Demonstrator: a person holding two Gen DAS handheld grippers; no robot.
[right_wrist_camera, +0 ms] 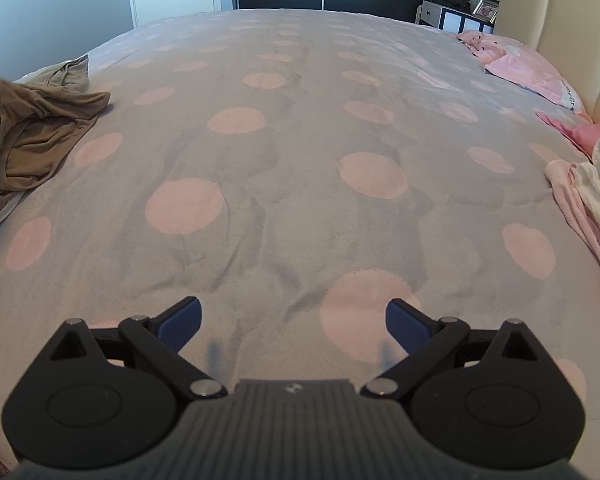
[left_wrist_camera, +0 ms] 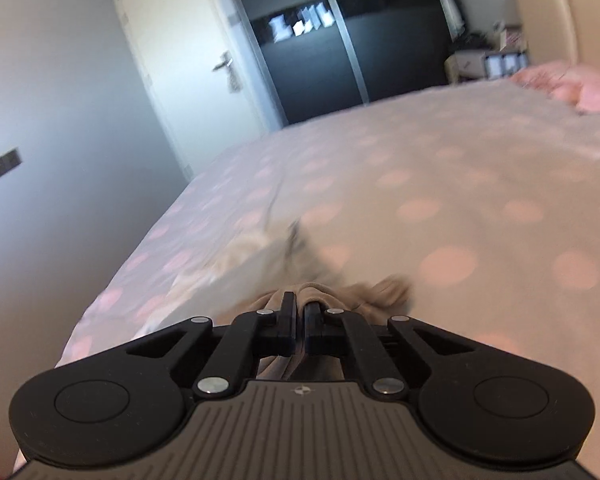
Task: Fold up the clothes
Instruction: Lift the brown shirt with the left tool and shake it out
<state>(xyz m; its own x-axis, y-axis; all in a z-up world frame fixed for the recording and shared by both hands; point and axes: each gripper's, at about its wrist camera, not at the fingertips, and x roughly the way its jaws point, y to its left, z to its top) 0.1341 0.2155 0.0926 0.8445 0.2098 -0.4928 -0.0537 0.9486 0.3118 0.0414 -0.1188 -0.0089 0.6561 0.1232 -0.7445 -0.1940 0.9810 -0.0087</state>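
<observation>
My left gripper [left_wrist_camera: 300,308] is shut, and a fold of a brown garment [left_wrist_camera: 380,290] is pinched between its black fingers; the cloth bunches past the tips and hangs under them. The right wrist view has the same brown garment [right_wrist_camera: 36,132] crumpled at the bed's left edge, its upper corner lifted out of frame. My right gripper [right_wrist_camera: 294,320] is open over the grey bedspread with pink dots [right_wrist_camera: 300,140], its blue pads wide apart with nothing between them, far from the garment.
A pale beige garment [right_wrist_camera: 70,72] lies behind the brown one, blurred in the left wrist view [left_wrist_camera: 236,264]. A pink and white pile of clothes [right_wrist_camera: 588,200] sits at the right edge. Pink pillows [right_wrist_camera: 520,68] lean by the cream headboard [right_wrist_camera: 560,28]. A white door [left_wrist_camera: 188,60] and dark wardrobe [left_wrist_camera: 312,60] stand beyond.
</observation>
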